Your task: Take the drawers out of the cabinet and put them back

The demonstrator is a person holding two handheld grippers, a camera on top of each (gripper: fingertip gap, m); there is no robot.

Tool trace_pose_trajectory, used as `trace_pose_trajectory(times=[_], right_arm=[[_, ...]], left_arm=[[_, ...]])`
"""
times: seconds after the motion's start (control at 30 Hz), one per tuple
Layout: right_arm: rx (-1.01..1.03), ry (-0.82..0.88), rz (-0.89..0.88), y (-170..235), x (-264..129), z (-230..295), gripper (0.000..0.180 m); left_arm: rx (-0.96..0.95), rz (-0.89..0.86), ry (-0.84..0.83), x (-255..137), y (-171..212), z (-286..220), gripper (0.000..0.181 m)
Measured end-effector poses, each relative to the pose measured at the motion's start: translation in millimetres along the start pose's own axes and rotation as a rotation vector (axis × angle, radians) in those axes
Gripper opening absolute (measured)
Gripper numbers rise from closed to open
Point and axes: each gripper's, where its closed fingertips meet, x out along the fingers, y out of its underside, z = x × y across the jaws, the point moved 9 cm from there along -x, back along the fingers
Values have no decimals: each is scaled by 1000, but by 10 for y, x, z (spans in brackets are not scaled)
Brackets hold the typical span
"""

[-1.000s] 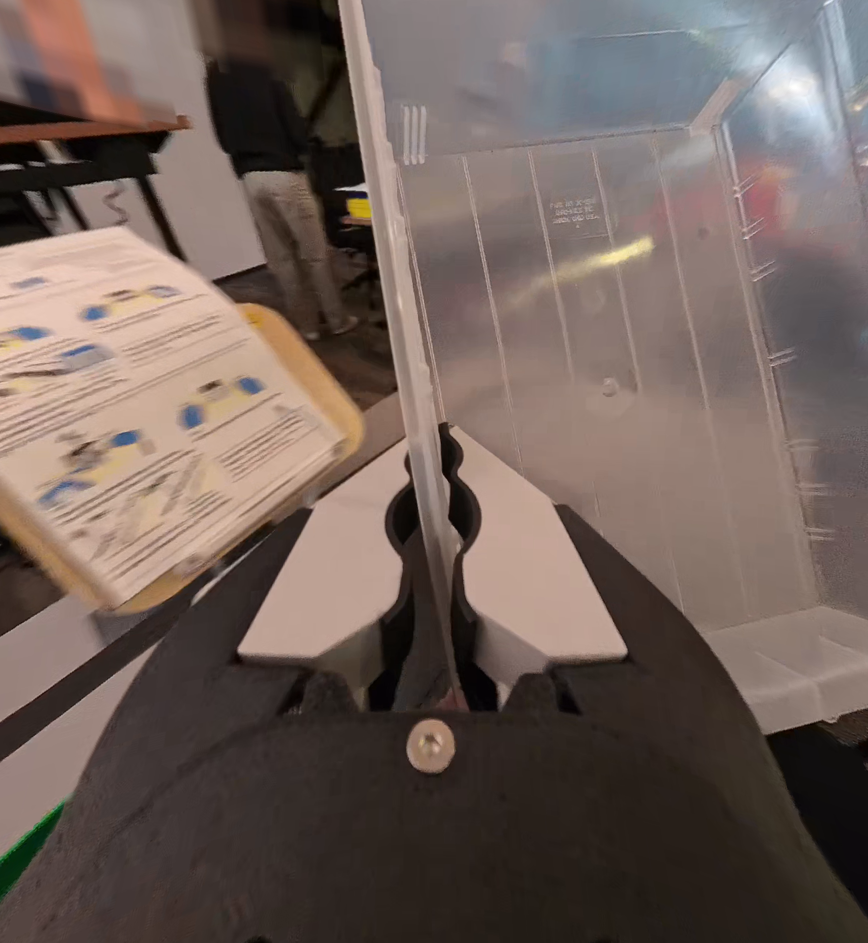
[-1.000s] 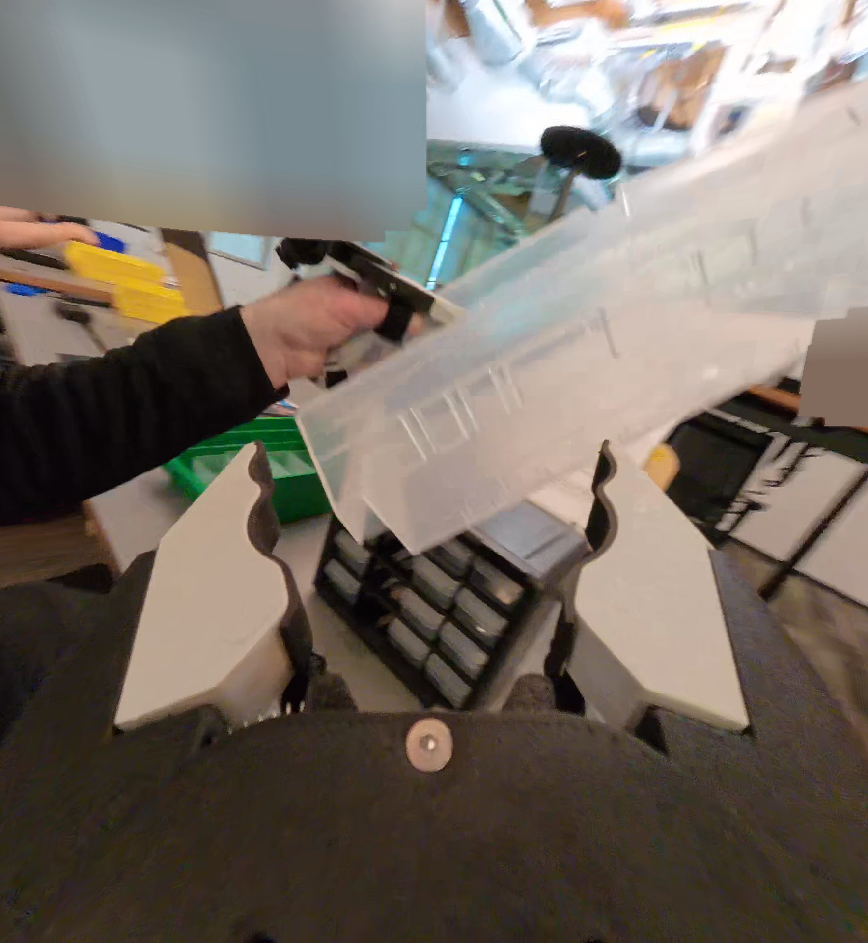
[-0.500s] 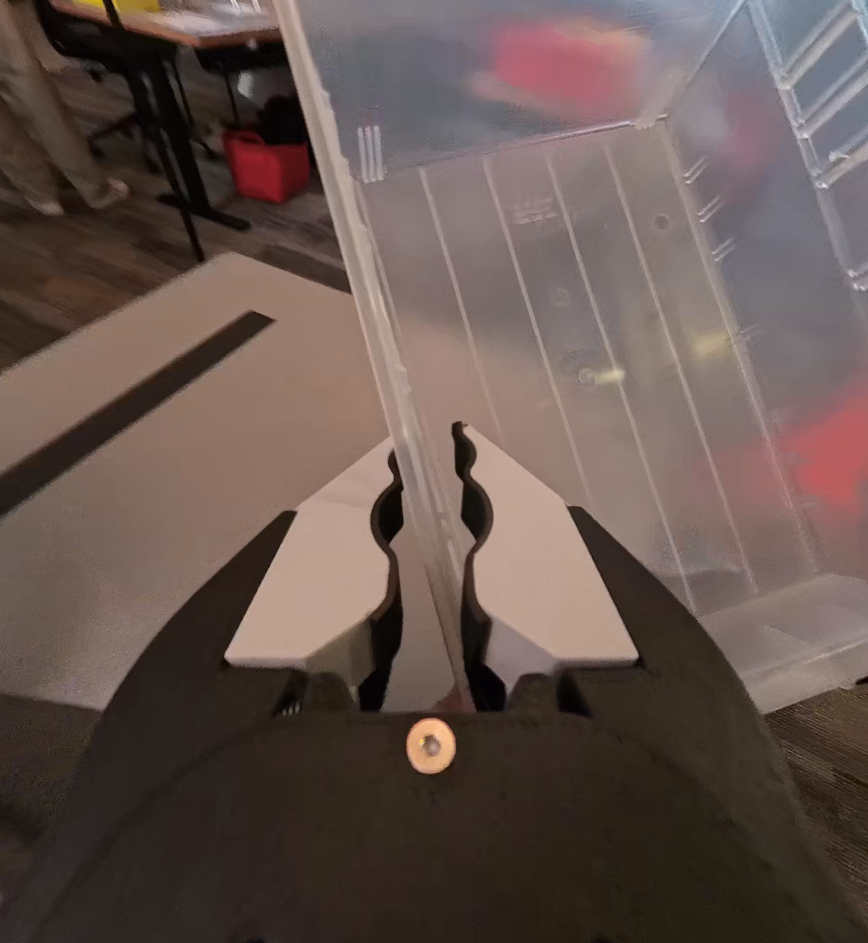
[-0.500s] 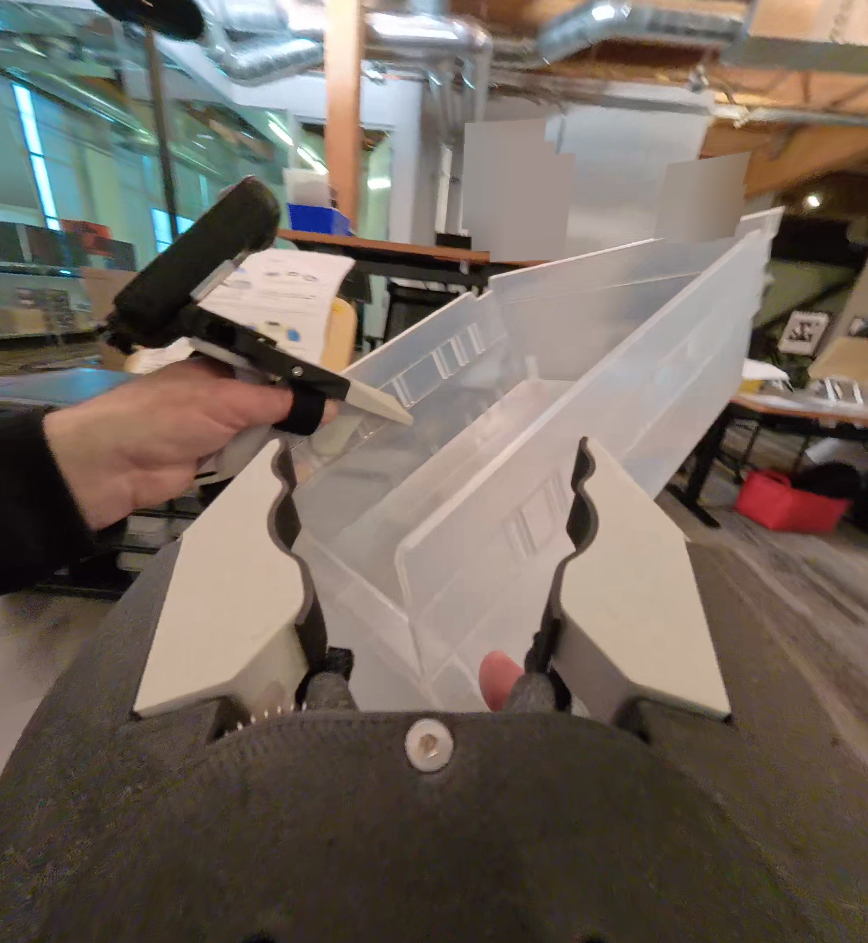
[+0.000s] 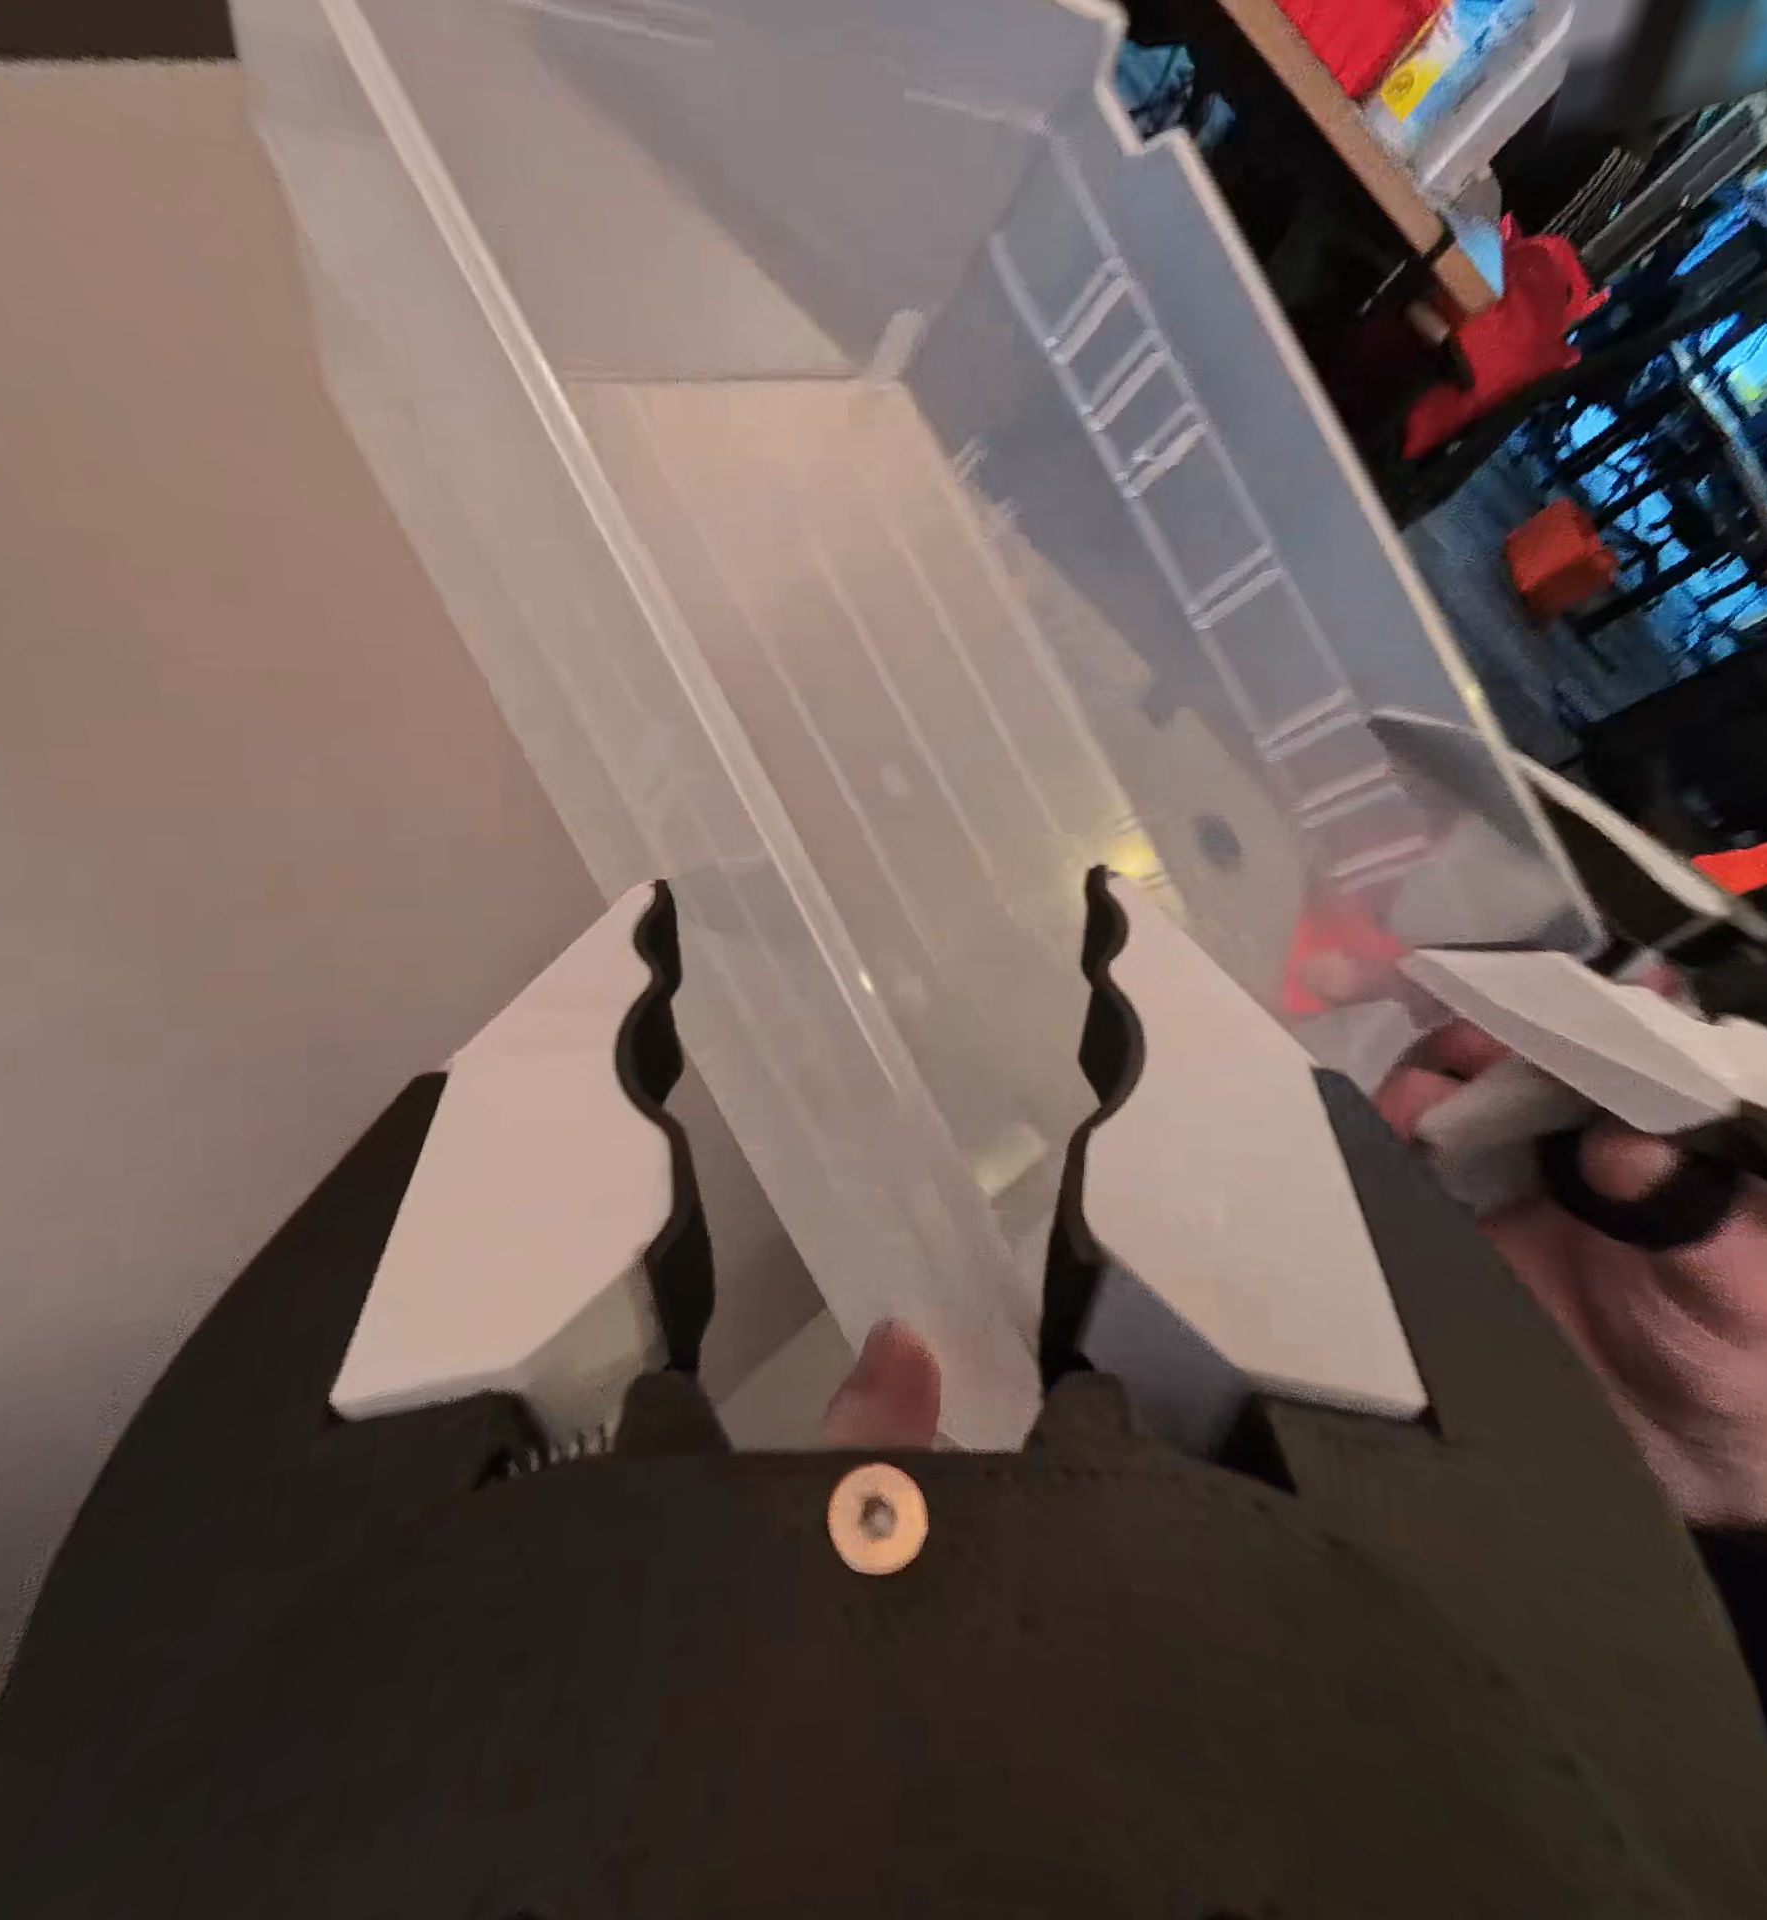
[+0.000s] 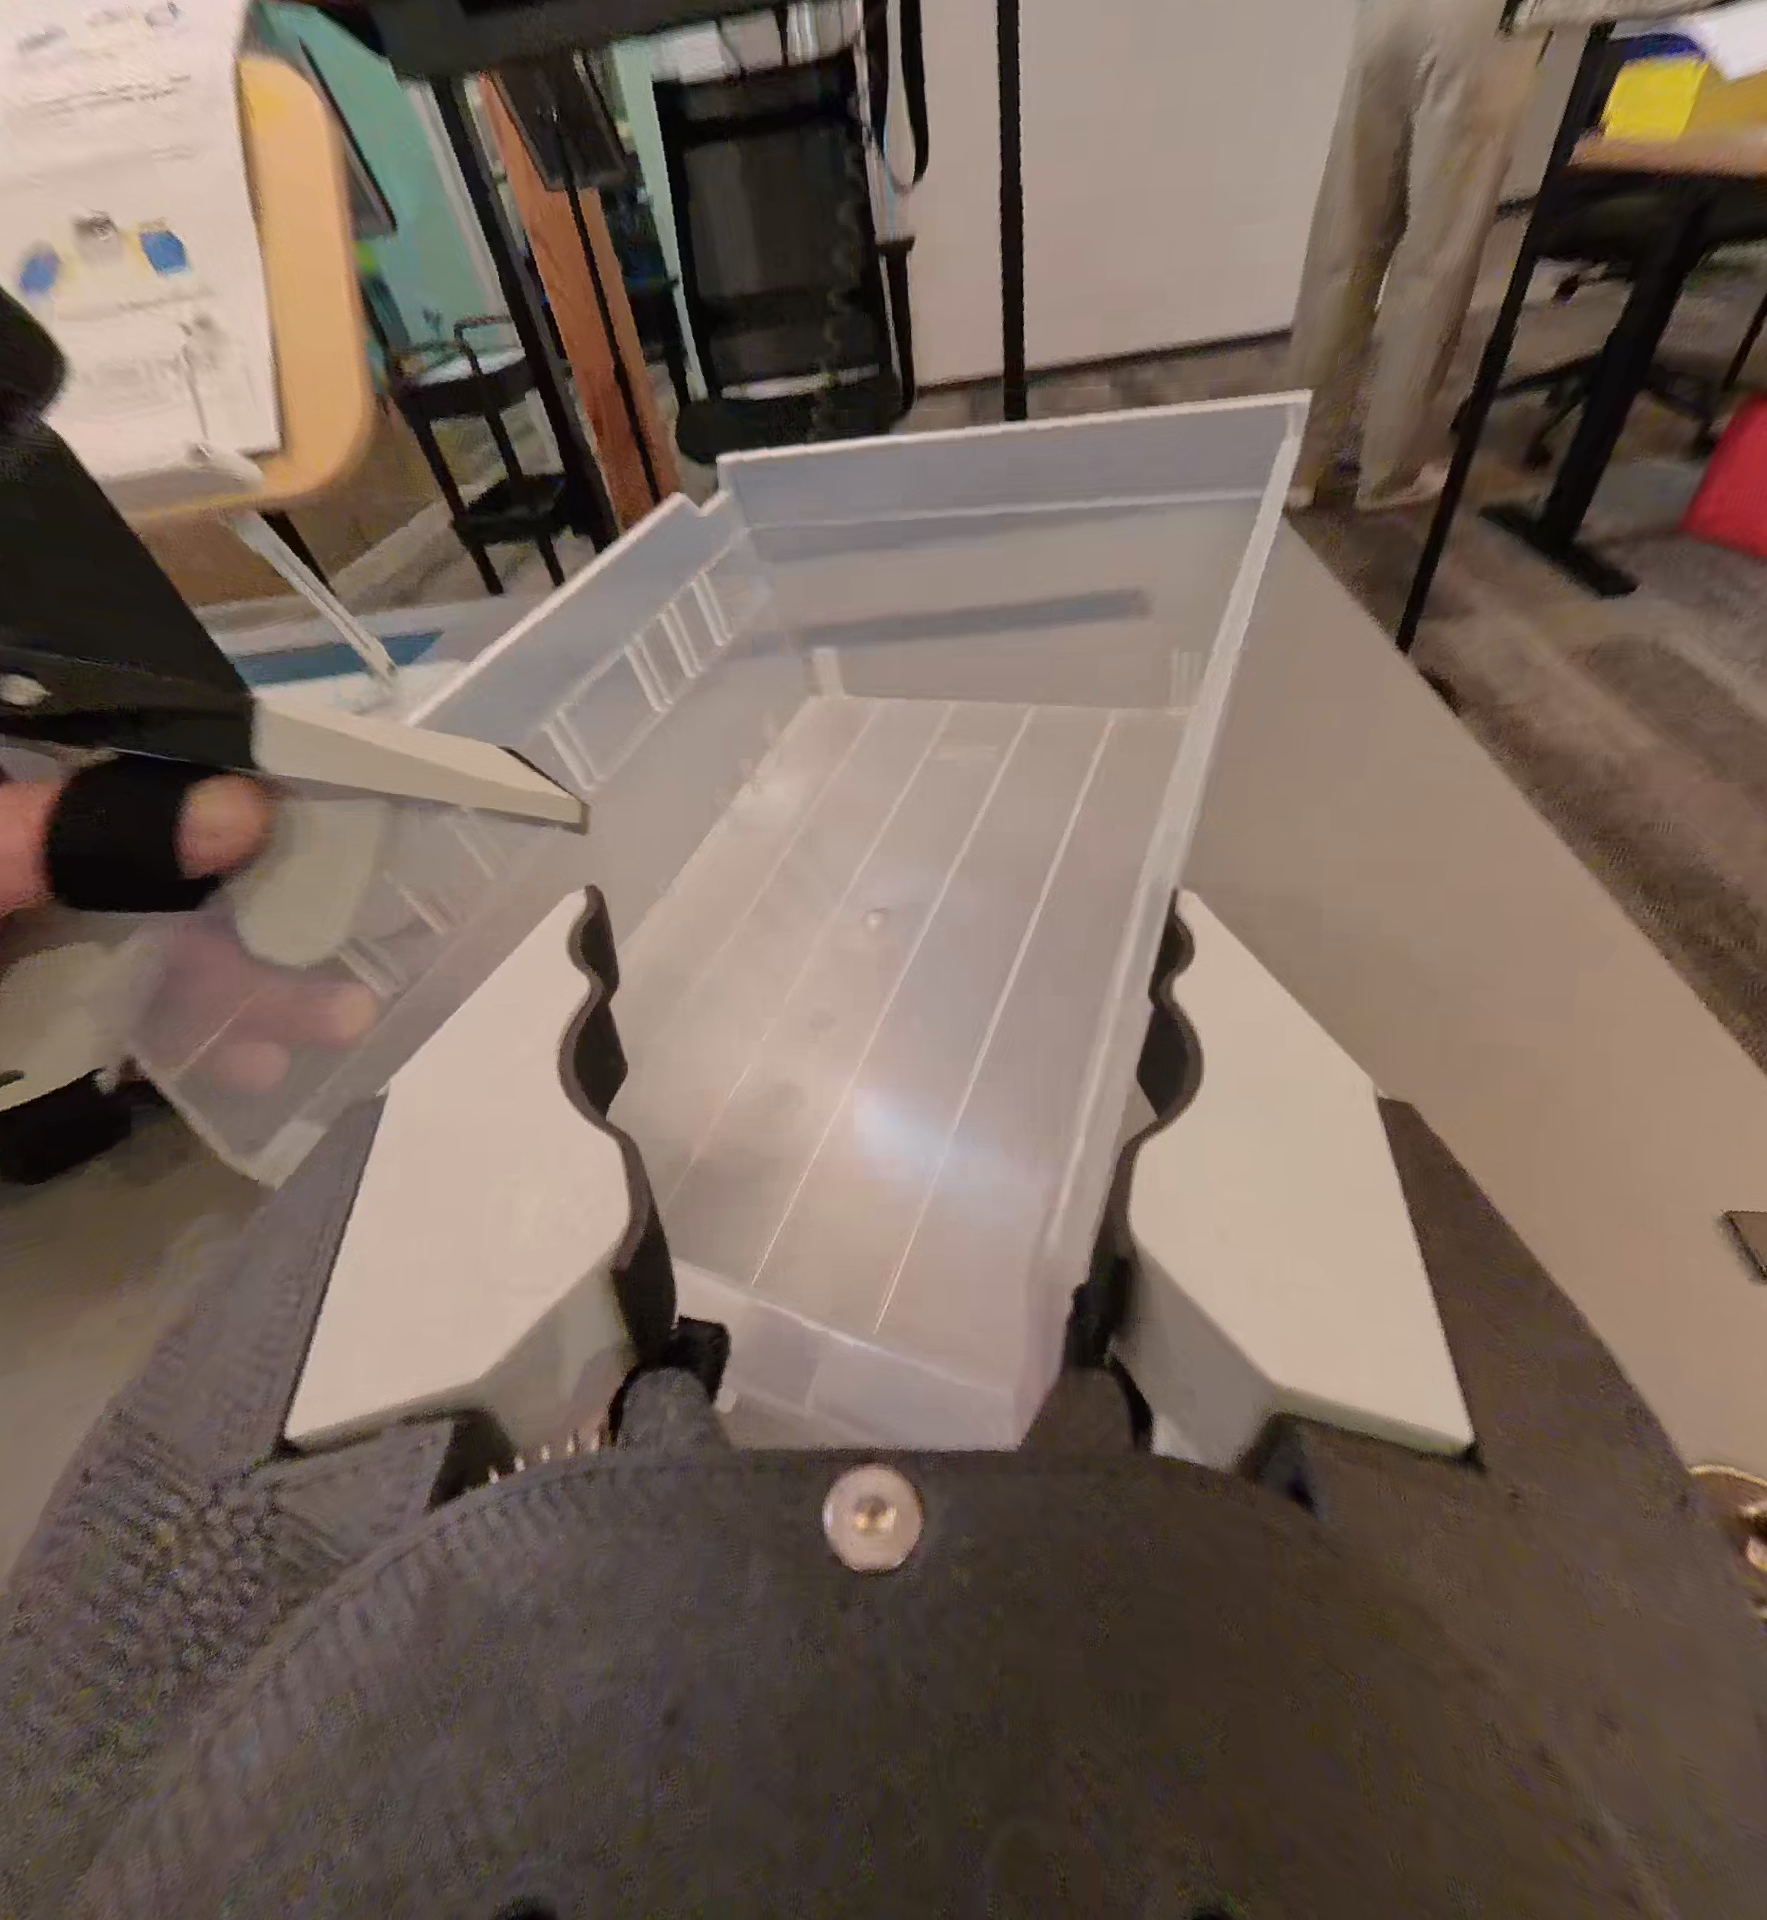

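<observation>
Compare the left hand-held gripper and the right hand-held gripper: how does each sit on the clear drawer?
The left hand-held gripper straddles one long side wall of the clear drawer, which crosses its gap on a slant. The right hand-held gripper sits at the drawer's short end, looking straight along its floor. The right's gap looks wider. Both are open, neither clamped.

floor: grey carpet (image 6: 1637, 727) | wall: white (image 6: 1149, 177) | desks: black-legged (image 6: 1627, 312) | tabletop: grey (image 6: 1378, 831)
</observation>
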Motion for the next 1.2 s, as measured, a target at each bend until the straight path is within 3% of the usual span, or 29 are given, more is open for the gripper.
trace_pose_trajectory(times=[0.2, 0.43, 0.6, 0.8, 0.93, 1.07, 1.2], right_arm=[[41, -61, 103, 170, 444, -322, 93], [79, -101, 73, 250, 788, -568, 88], [38, -83, 94, 266, 777, -652, 86], [-164, 105, -104, -113, 323, -541, 87], [-310, 142, -188, -408, 76, -230, 82], [-400, 31, -252, -656, -95, 246, 72], [-510, -92, -270, -812, -164, 805, 67]], left_arm=[[-131, 41, 18, 247, 212, 153, 108], [-114, -93, 68, 421, 134, 279, 132], [-86, -112, 119, 239, 209, 168, 145], [157, -143, 145, -498, 431, -338, 141], [354, -132, 284, -1218, 628, -760, 110], [540, -183, 285, -2133, 690, -841, 85], [655, -256, 64, -3088, 599, -501, 75]])
